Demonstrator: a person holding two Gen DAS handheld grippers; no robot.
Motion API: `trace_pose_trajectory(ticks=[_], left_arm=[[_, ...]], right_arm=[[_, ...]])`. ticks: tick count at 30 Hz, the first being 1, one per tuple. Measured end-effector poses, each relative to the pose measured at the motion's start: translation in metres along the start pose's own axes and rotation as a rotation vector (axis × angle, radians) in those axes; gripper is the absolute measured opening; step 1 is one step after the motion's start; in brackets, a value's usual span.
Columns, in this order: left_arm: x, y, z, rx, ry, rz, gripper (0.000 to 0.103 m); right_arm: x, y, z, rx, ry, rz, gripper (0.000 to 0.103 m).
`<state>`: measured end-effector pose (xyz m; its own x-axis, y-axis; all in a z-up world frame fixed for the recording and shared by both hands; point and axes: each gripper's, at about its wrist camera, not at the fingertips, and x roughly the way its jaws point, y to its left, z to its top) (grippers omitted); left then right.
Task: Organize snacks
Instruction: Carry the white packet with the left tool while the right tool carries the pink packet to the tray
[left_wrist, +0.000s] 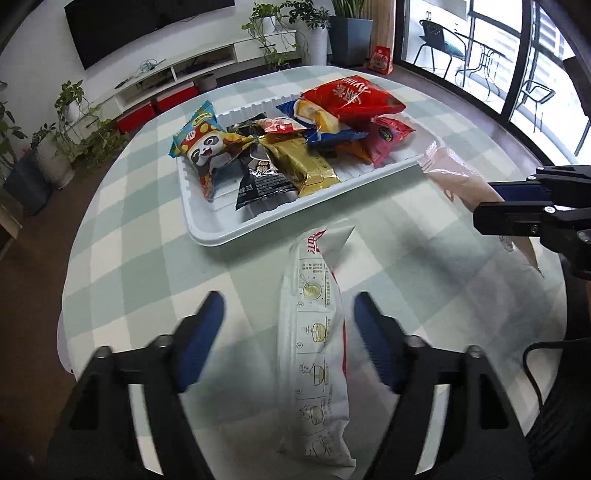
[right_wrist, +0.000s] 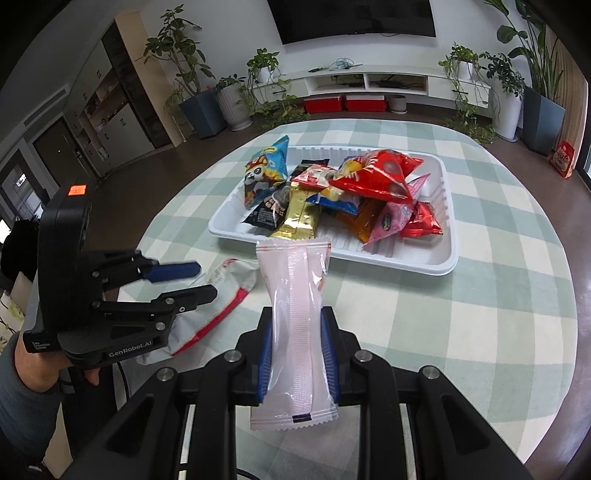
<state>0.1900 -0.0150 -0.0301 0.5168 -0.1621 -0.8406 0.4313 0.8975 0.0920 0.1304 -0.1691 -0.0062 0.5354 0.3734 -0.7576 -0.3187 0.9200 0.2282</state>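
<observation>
My right claw (right_wrist: 297, 350) grips the pale pink packet (right_wrist: 295, 314) just short of the white tray (right_wrist: 424, 258). My left claw (left_wrist: 288, 332) gapes around the white packet (left_wrist: 317, 332) on the tabletop (left_wrist: 147, 258). The crinkly film could slip loose.

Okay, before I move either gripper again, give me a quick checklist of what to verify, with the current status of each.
1. Right gripper clamped on the pale pink translucent snack packet: ok, blue pads press both sides.
2. Left gripper free: ok, jaws wide apart, touching nothing.
3. White and red printed packet released: ok, it lies on the green checked tablecloth between the open fingers.
4. Room in the white plastic tray: ok, bare strip along its near edge.
5. Pink packet clear of the tray rim: cannot tell.
</observation>
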Motion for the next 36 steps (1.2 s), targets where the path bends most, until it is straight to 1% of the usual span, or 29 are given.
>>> trace_pose_trajectory(ticks=[1,3,4,5,6,7,8,11,12,13,16,22,36], left_arm=[[0.003,-0.001,-0.002,0.004,0.014,-0.019,0.078],[0.010,-0.008,-0.006,0.024,0.043,-0.022,0.077],[0.013,-0.012,-0.008,0.047,0.049,-0.021,0.066],[0.017,-0.015,-0.011,0.065,0.056,-0.017,0.052],[0.022,-0.016,-0.013,0.072,0.070,-0.022,0.035],[0.022,-0.014,-0.014,0.061,0.055,-0.038,0.028],[0.022,-0.014,-0.014,0.065,0.054,-0.041,0.025],[0.022,-0.022,-0.013,0.119,0.061,-0.023,0.017],[0.022,-0.024,-0.013,0.129,0.063,-0.023,0.012],[0.022,-0.026,-0.013,0.134,0.061,-0.023,0.010],[0.021,-0.027,-0.016,0.132,0.043,-0.023,0.010],[0.014,-0.021,-0.016,0.091,0.013,-0.031,0.009],[-0.017,-0.010,0.001,0.020,-0.089,-0.074,0.009]], right_arm=[[0.001,0.000,-0.001,0.002,0.001,0.002,0.026],[0.003,-0.001,-0.003,0.010,0.007,0.005,0.026],[0.004,-0.001,-0.004,0.014,0.012,0.006,0.026],[0.006,-0.001,-0.005,0.017,0.017,0.006,0.026],[0.006,-0.002,-0.006,0.018,0.021,0.007,0.026],[0.007,-0.001,-0.008,0.017,0.024,0.008,0.026],[0.007,0.000,-0.009,0.015,0.027,0.010,0.026],[0.013,0.003,-0.014,0.019,0.048,0.011,0.026],[0.015,0.004,-0.015,0.020,0.052,0.013,0.026],[0.017,0.006,-0.017,0.021,0.056,0.014,0.026],[0.023,0.013,-0.023,0.012,0.062,0.014,0.026],[0.023,0.010,-0.028,0.041,0.060,0.024,0.026],[0.006,0.013,-0.010,0.034,0.016,0.005,0.026]])
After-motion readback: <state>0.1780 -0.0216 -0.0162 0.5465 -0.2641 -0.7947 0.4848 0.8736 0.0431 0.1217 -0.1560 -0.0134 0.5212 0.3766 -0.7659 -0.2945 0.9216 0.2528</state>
